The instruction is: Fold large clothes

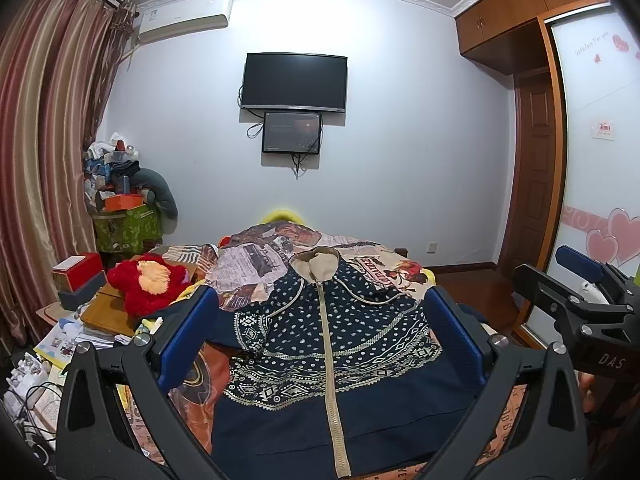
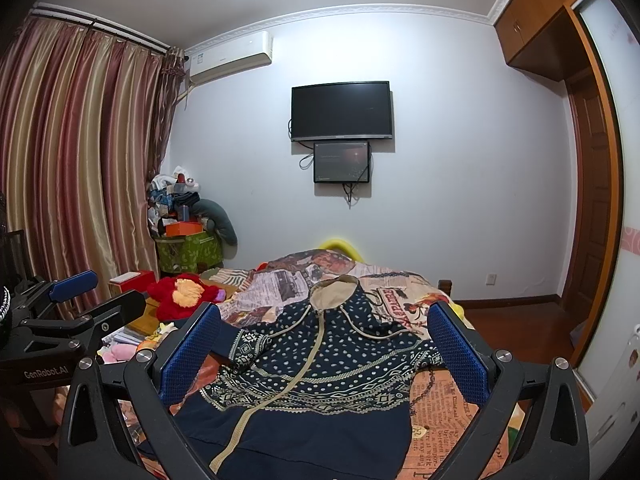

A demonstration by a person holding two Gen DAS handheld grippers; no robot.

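While both grippers hang above the near end of the bed, neither touches anything. A dark blue hooded jacket lies flat on the patterned bedspread, front side up, its beige zipper closed and running from the hood at 12 o'clock down toward the near edge at 6 o'clock. White dots and bands of geometric trim cover its upper half; the lower part is plain navy. The hood shows a tan lining, and a drawstring loops out toward 2 o'clock.

The left gripper has its blue-padded fingers spread wide — one at 9 o'clock of the jacket, the other at 3 o'clock, with nothing between them but air above the cloth. The right gripper stands the same way, fingers far apart and holding nothing. Each gripper shows in the other's view: the right one at 3 o'clock in the left wrist view, the left one at 9 o'clock in the right wrist view, just beside one another.

A red plush toy sits at 9 o'clock beside the bed, near a red box and scattered papers. On the far wall hang a television with a smaller screen below it, and an air conditioner at 11 o'clock by striped curtains. A wooden wardrobe fills 2 o'clock.
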